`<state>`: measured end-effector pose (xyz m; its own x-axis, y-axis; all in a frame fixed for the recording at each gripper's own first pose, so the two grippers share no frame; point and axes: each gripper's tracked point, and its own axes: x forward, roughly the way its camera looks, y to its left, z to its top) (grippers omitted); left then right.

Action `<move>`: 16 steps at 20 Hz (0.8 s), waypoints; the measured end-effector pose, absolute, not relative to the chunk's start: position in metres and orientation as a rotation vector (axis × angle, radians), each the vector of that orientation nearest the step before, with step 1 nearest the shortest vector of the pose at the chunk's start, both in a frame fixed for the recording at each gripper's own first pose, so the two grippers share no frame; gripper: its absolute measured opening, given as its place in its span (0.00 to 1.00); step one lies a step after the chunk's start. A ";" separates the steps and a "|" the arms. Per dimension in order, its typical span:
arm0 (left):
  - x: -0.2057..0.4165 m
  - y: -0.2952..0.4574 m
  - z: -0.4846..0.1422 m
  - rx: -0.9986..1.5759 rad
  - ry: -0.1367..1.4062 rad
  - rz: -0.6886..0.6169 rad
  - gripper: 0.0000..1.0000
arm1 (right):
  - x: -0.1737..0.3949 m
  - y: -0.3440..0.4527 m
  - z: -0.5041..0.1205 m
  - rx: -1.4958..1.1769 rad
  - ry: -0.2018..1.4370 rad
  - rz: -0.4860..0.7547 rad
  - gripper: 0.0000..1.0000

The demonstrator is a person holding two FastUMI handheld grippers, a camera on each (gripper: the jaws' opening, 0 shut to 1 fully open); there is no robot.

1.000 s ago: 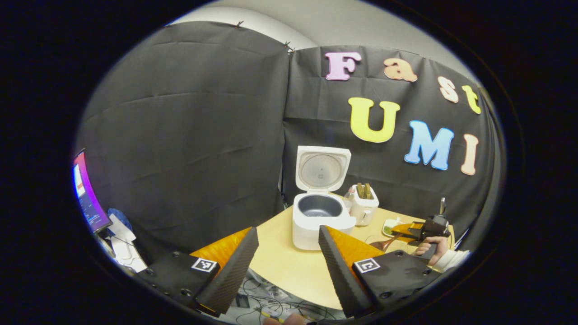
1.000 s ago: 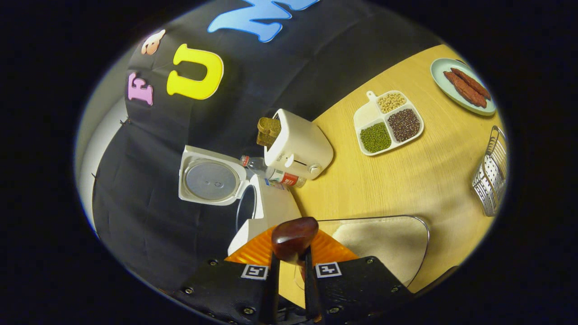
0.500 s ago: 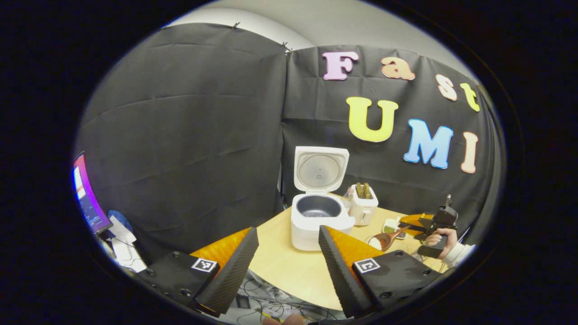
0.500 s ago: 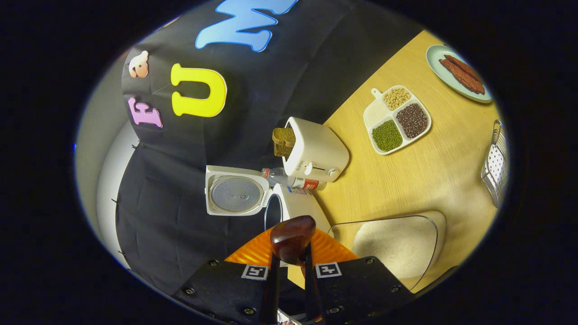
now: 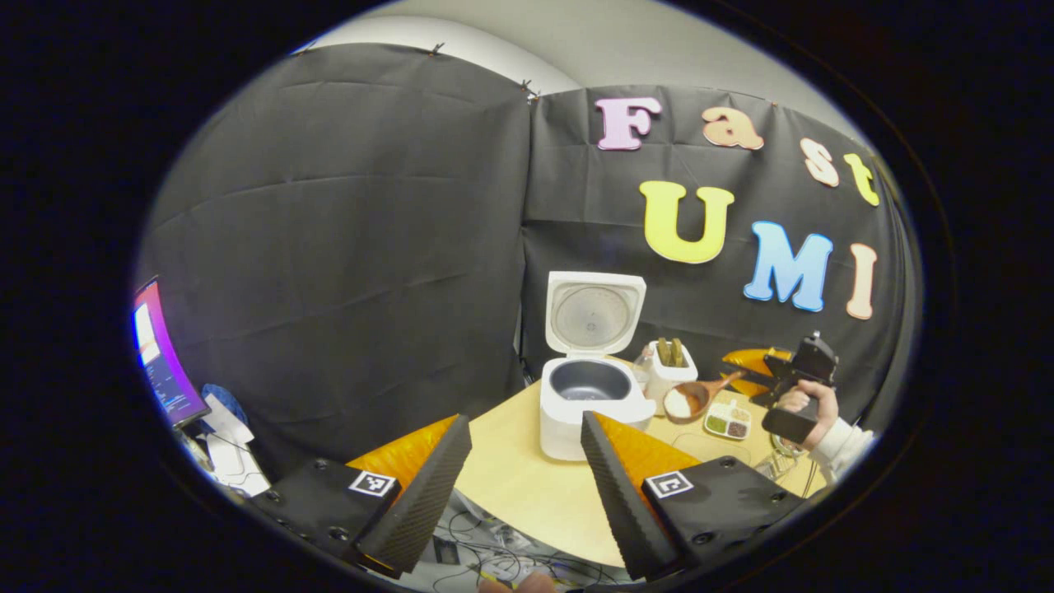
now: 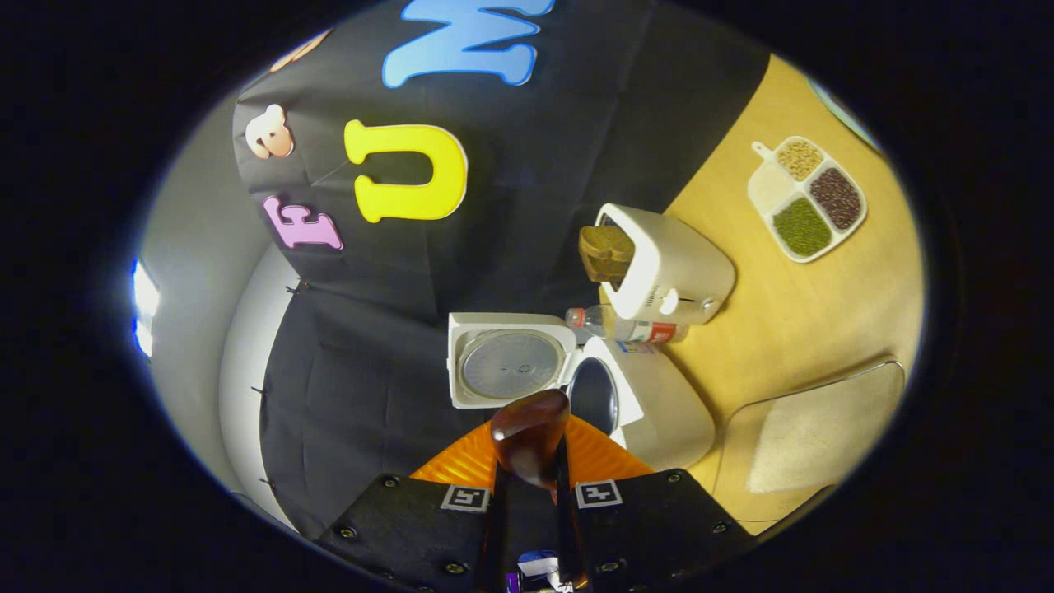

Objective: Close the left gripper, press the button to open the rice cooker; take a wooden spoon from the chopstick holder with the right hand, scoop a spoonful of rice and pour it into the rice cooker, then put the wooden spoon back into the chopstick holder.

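The rice cooker [image 5: 591,403] sits on the table [image 5: 527,486] with its lid standing up and its pot showing. The right gripper [image 6: 531,486] is squeezed tight on the wooden spoon [image 5: 692,399], which holds rice just beside the cooker, on its right. The left gripper [image 5: 523,469] hangs near the table's close edge with its fingers wide apart, holding nothing

A white knitted sleeve [image 5: 840,441] covered the wrist; black screw-studded gripper housings [image 6: 650,527] carried square black-and-white markers [image 6: 599,492].
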<state>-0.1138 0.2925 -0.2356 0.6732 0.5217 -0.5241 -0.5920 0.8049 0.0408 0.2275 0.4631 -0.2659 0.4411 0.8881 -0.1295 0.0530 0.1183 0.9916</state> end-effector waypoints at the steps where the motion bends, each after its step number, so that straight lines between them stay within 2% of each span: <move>1: -0.116 0.296 -0.235 -0.136 0.544 0.636 0.94 | 0.235 0.480 -0.256 1.311 0.924 0.788 0.23; 4: -0.122 0.305 -0.235 -0.138 0.547 0.660 0.94 | 0.256 0.531 -0.250 1.225 0.889 0.819 0.23; 8: -0.136 0.316 -0.238 -0.145 0.557 0.703 0.94 | 0.274 0.588 -0.274 1.003 0.854 0.823 0.23; 16: -0.165 0.345 -0.245 -0.173 0.587 0.792 0.94 | 0.250 0.648 -0.323 0.674 0.838 0.867 0.23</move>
<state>-0.1650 0.3447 -0.2451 0.5531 0.6198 -0.5566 -0.7130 0.6978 0.0684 0.2499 0.6475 -0.3230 0.3816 0.8567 -0.3470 -0.3763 0.4869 0.7882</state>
